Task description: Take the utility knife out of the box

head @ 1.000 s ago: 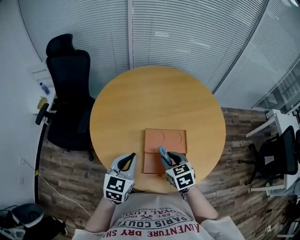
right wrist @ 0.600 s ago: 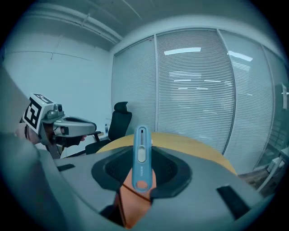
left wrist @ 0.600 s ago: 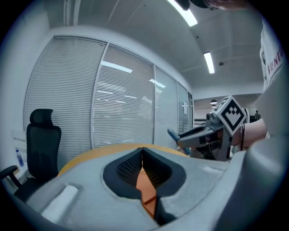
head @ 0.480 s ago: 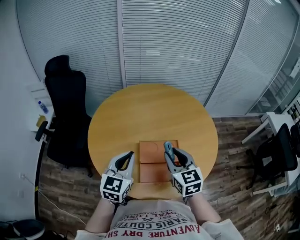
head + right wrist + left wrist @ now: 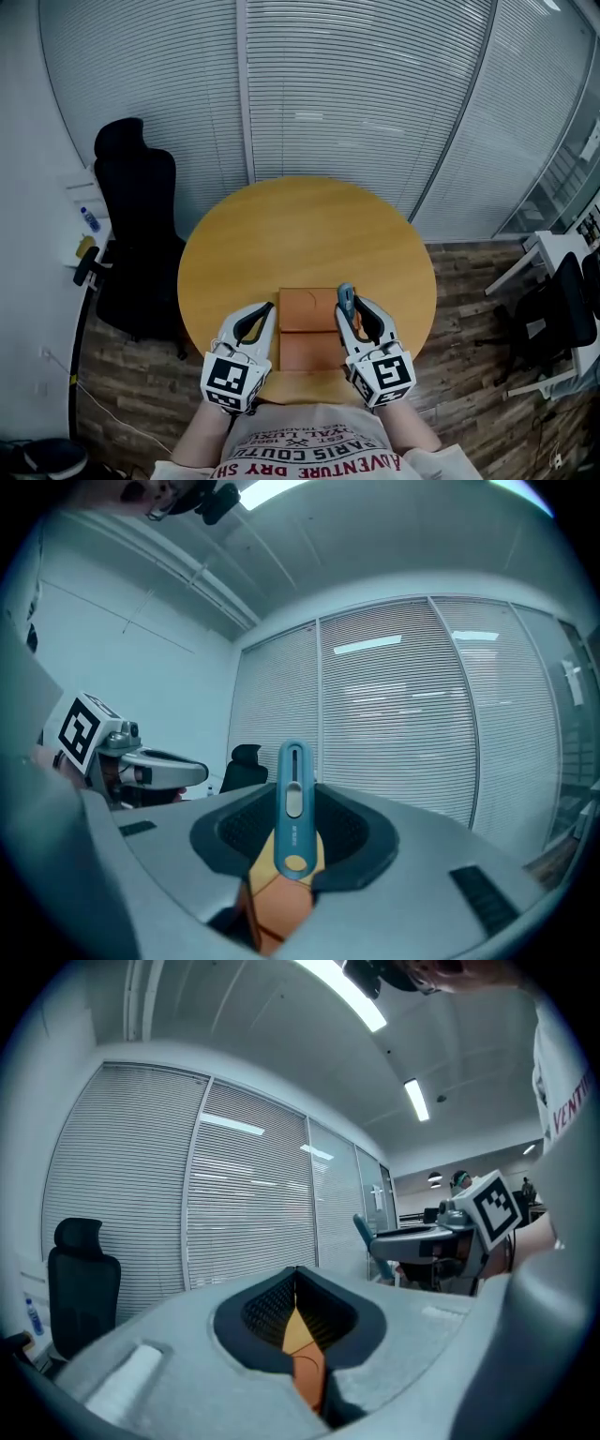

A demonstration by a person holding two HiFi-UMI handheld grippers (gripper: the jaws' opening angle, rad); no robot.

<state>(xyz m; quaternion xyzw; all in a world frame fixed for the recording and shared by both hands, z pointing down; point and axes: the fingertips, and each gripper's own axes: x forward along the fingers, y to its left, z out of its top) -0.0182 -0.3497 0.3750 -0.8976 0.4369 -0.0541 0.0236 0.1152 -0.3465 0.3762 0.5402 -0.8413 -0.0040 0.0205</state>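
The knife [image 5: 292, 789] is out, gripped in the right gripper's [image 5: 354, 309] jaws, clear of the open box [image 5: 307, 330]. The left gripper's [image 5: 265, 310] jaws are together, empty. Little seems left.

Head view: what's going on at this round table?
A person holds a gripper in each hand over a round table. The right gripper is shut on a blue knife and holds it in the air, out of the orange box, which lies open on the table below. The left gripper is shut and empty, just left of the box in the head view.
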